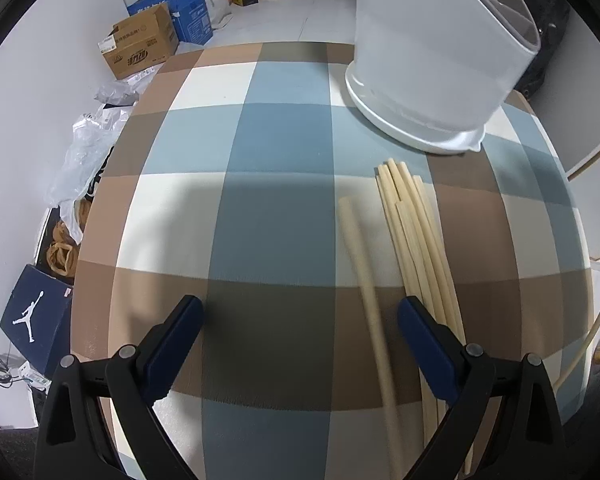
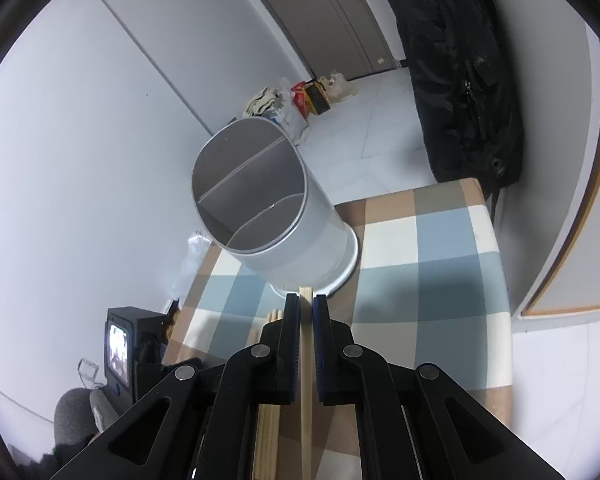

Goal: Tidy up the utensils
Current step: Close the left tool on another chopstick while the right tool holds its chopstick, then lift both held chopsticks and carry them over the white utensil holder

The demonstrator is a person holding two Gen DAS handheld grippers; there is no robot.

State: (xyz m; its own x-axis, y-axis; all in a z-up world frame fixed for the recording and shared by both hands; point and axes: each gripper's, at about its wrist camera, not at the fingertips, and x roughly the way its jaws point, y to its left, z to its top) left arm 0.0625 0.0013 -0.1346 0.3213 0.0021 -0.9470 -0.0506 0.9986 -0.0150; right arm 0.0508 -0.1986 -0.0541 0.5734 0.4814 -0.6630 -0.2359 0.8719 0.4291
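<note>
- Looking down from the left wrist, the left gripper [image 1: 300,332] hung over the checked desk [image 1: 268,144] with its jaws spread wide and nothing pressed between them.
- A loose chopstick [image 1: 364,280] lay on the cloth inside that gap, close to the right-hand jaw, its long axis running away from the camera toward the holder.
- A bundle of chopsticks [image 1: 416,232] lay just beside it, partly under the right-hand jaw, pointing the same way.
- The white utensil holder [image 1: 432,80] stood on its drip tray at the far right of the desk, beyond the chopstick tips.
- From the right wrist, the right gripper [image 2: 306,300] had its jaws clamped on a single chopstick [image 2: 305,360], which ran lengthwise along the fingers with its tip poking out just past them.
- The utensil holder [image 2: 284,248] stood straight ahead of that tip and a little to the left, its open, divided mouth showing no utensils inside.
- More chopsticks [image 2: 268,440] showed on the desk [image 2: 432,240] below the jaws.
- By my reading the right hand was the one placed to deliver: its chopstick pointed at the holder and needed lifting over the rim and tipping end-down into a compartment.
</note>
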